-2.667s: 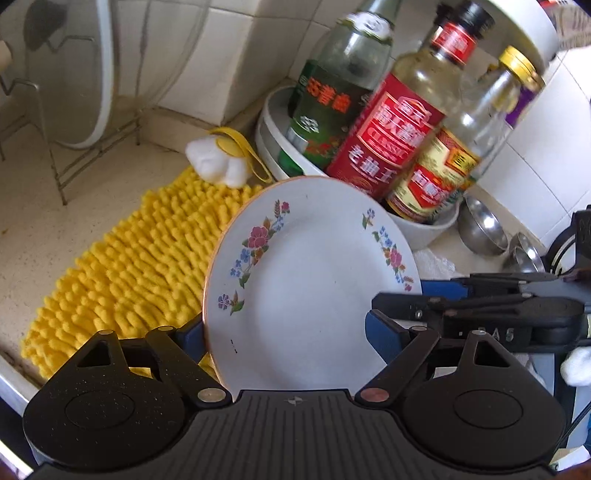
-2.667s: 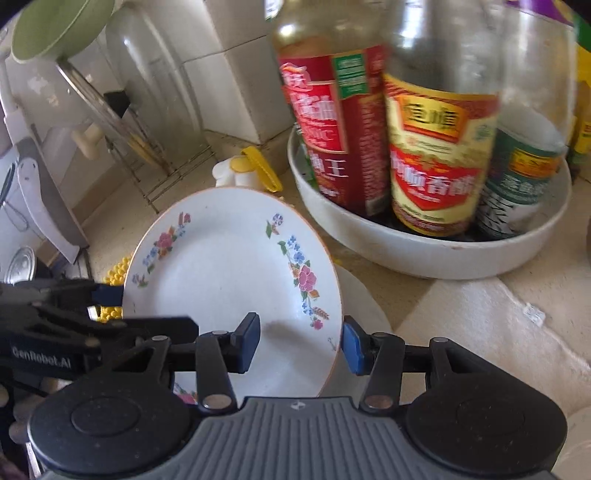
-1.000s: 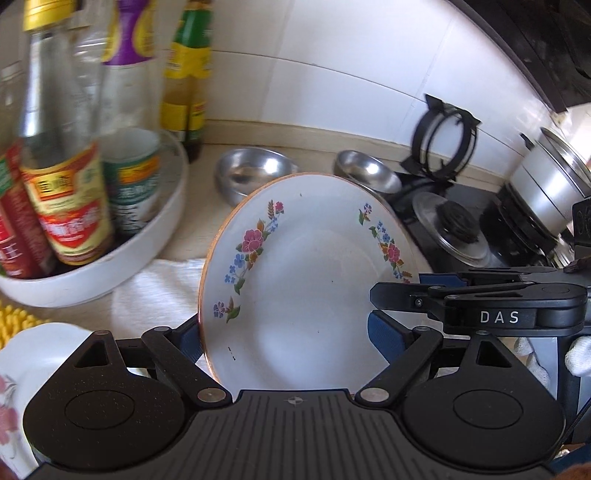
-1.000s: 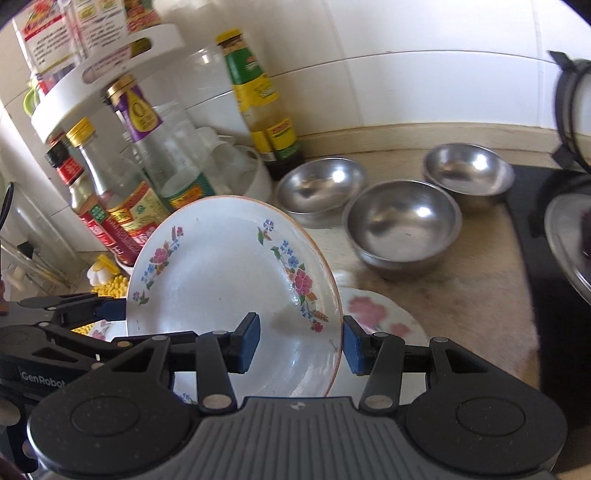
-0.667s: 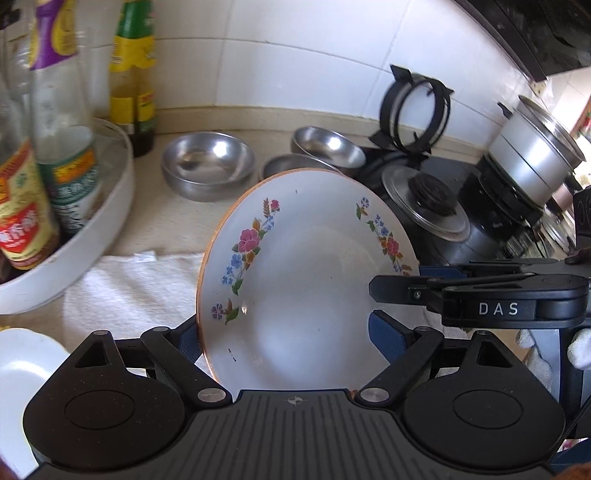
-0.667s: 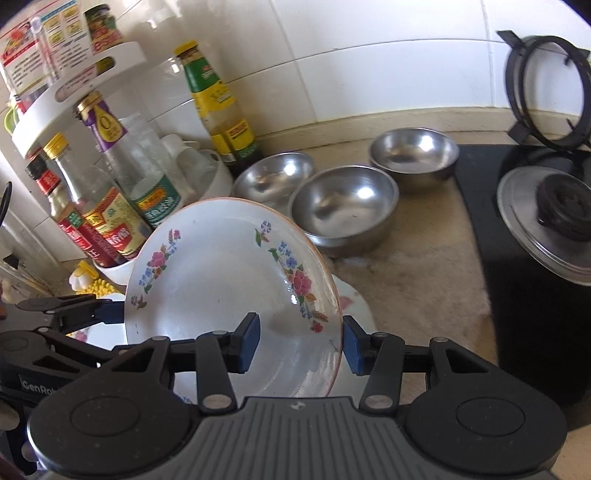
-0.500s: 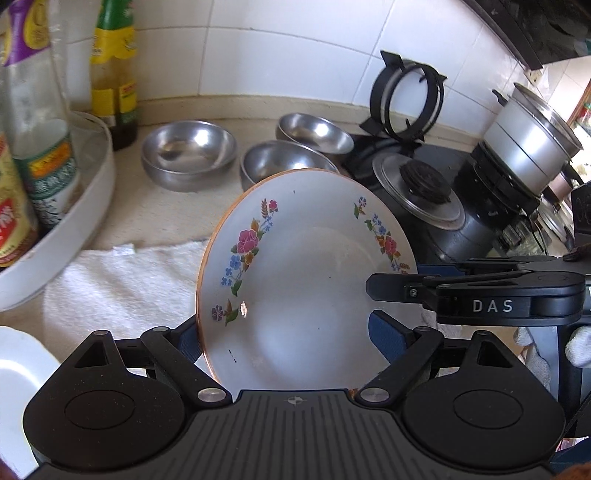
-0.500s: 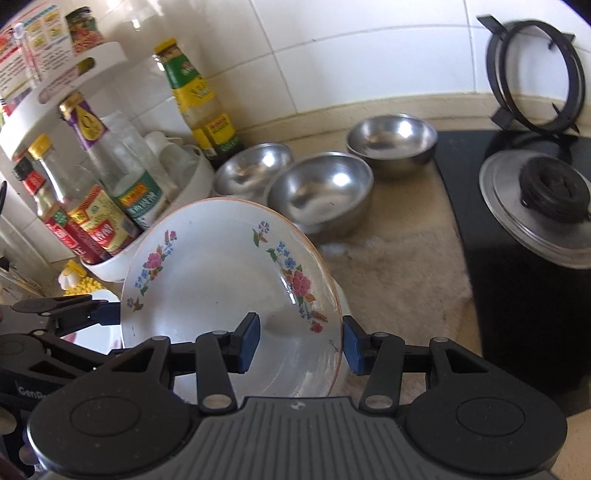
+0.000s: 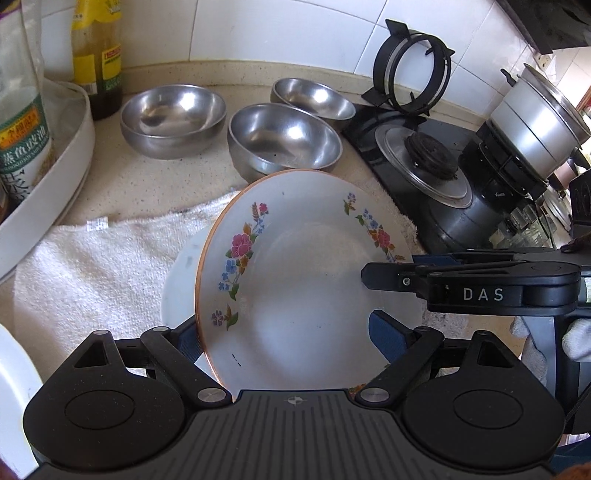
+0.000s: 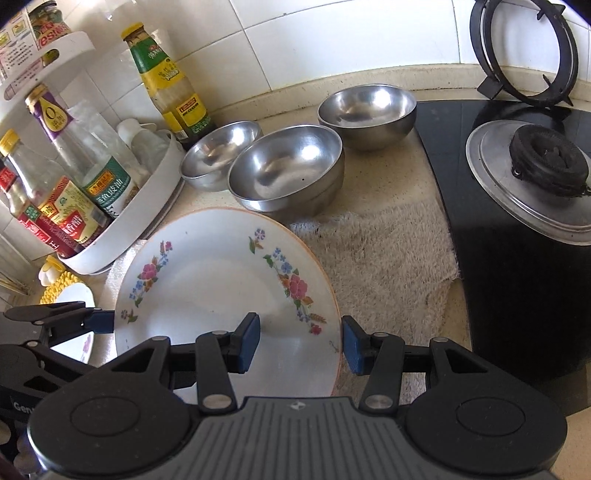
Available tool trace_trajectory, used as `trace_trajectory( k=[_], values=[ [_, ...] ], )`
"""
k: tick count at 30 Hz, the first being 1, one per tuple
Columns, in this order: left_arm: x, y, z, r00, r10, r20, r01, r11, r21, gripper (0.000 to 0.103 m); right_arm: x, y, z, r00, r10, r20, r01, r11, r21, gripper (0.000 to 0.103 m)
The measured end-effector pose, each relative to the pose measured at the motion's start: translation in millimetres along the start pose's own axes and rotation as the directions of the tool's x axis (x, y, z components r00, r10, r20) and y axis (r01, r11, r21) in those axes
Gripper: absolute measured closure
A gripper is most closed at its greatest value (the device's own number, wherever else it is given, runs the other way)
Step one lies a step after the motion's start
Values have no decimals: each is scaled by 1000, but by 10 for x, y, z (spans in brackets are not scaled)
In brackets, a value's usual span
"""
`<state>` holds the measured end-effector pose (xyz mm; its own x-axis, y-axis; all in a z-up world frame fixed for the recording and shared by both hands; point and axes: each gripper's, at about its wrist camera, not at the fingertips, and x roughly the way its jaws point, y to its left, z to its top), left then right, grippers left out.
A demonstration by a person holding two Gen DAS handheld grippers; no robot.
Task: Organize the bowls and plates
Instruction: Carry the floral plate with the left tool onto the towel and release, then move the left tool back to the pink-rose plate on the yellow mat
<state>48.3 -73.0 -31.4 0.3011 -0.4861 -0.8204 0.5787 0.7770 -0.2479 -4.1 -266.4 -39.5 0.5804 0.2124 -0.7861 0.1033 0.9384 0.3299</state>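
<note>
White china with a thin orange rim and small painted flowers, the plate (image 9: 306, 280) sits tilted between both grippers, held above the towel (image 9: 92, 266). The left gripper (image 9: 284, 341) has its blue-padded fingers (image 9: 384, 334) closed on the plate's near edge, one pad in front of the plate and one behind it. The right gripper (image 10: 300, 341) clamps the opposite rim the same way, one pad on the plate's face and the other outside the rim. Just under the tilted plate another white plate (image 9: 181, 273) lies on the towel, which is spread over the speckled table (image 9: 147, 181). Beyond the towel stand three steel bowls (image 10: 288, 168), close together. To the left a white tray (image 10: 147, 195) holds sauce bottles (image 10: 88, 177). To the right is the black stove (image 10: 517, 221) with a burner cap (image 10: 546, 158), and a pan ring (image 10: 524, 51) leans on the tiled wall (image 10: 332, 33).
</note>
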Motion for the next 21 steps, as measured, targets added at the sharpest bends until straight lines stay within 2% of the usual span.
trace_trajectory(
  k=[7,11,15,21],
  values=[
    [66,55,32,1000,7,-8,-7,1000,-21,13,83,-47,84,1000,-13,25,12,1000,15,54],
    [64,121,41,1000,30,-2,-30,999,-34,14,63,-37,146,997,-26,78,26,1000,10,53],
    [-26,160,56,998,47,44,-46,998,-38,12,8,27,207,992,-44,116,47,999,-20,53],
    [-188,166,35,988,125,94,-124,992,-11,11,-74,172,224,991,-2,136,10,998,-64,53]
  ],
)
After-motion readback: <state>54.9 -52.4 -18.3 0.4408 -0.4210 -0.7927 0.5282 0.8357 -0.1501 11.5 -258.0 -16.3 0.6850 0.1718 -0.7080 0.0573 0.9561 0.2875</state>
